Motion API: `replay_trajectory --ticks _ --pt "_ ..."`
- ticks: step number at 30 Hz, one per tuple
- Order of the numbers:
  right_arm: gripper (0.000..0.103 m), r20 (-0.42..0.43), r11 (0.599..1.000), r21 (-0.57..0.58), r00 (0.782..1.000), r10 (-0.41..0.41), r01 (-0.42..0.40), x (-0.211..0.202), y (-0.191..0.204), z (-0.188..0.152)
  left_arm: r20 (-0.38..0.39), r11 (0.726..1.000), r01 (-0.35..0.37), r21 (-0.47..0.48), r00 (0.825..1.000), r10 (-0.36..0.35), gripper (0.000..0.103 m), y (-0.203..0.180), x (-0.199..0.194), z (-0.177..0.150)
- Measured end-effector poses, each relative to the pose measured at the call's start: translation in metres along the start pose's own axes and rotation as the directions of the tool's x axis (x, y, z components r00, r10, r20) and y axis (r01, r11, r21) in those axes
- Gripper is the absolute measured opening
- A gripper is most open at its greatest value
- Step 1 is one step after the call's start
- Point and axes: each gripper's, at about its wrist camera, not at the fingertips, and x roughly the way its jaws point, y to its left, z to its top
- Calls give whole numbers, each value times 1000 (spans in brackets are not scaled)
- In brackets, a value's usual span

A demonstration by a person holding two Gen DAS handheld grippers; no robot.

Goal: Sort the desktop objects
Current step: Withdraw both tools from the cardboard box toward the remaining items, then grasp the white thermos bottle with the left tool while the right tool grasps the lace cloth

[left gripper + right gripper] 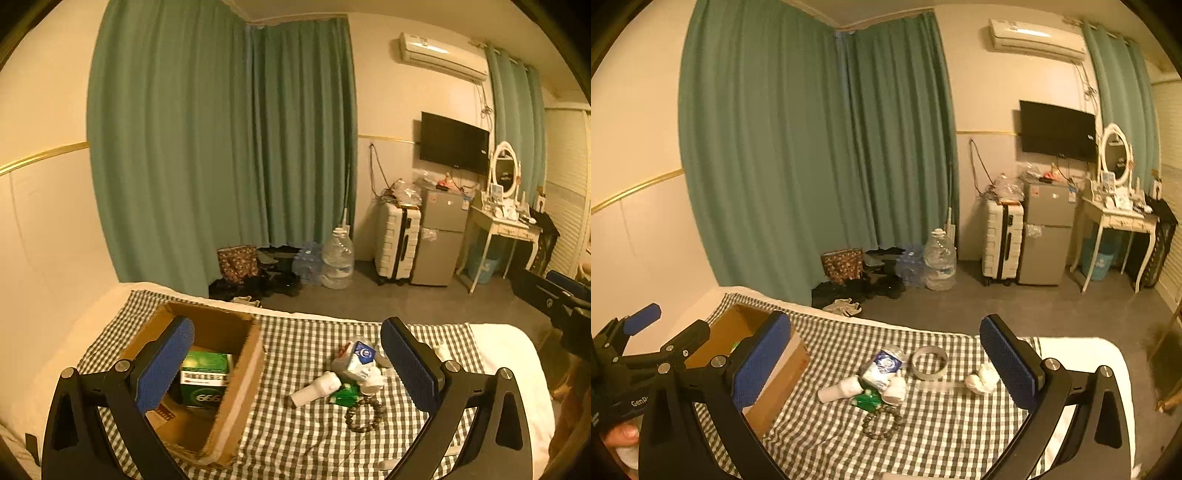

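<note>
Left gripper (pixel 288 365): fingers spread wide, nothing between them; held low over the checked cloth (pixel 295 435), level, its left finger hanging over the box mouth.
Right gripper (pixel 886 363): fingers likewise apart and empty; level, aimed at the pile, above the cloth.
Bead bracelet (pixel 881 424): nearest of the pile, lying flat. Likely light, limp and rolling; pinch across one side of the loop.
White tube (pixel 316 388): on its side, touching the pile. Looks stiff and smooth, could slip; grip across the middle.
Green packet (pixel 867 400): thin, partly under other items; hard to get under.
Crumpled packet (pixel 882 367): blue and white, soft, probably crushes; clamp gently.
Tape ring (pixel 929 363): just beside the pile, standing on its edge wall; stiff, take it by the rim.
Tissue wad (pixel 982 378): apart to the right, soft, very light.
Cardboard box (pixel 245 363): left of the pile, open, a green carton (pixel 205 380) inside.
</note>
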Motion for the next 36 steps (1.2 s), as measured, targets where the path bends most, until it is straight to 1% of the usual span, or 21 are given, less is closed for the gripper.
replay_trajectory --ticks 6,10,14,21,31,36 --pt "103 -34 999 28 999 -34 35 19 -30 -13 -34 999 36 10 999 -36 103 -17 27 -13" --pt "103 -58 997 42 997 -56 59 37 -45 -23 -62 999 47 24 997 -45 103 -25 48 -24" --pt "103 -78 995 45 993 -88 92 56 -53 -34 -99 998 57 36 994 -53 103 -28 70 -36" --pt "103 -100 993 21 989 -111 114 83 -58 -49 -141 996 80 39 987 -74 103 -32 104 -53" --pt "103 -130 988 14 980 -154 157 118 -78 -67 -166 991 102 91 982 -86 103 -43 142 -68" --pt "103 -146 978 4 968 -206 209 138 -97 -81 -191 989 112 98 977 -91 103 -46 166 -78"
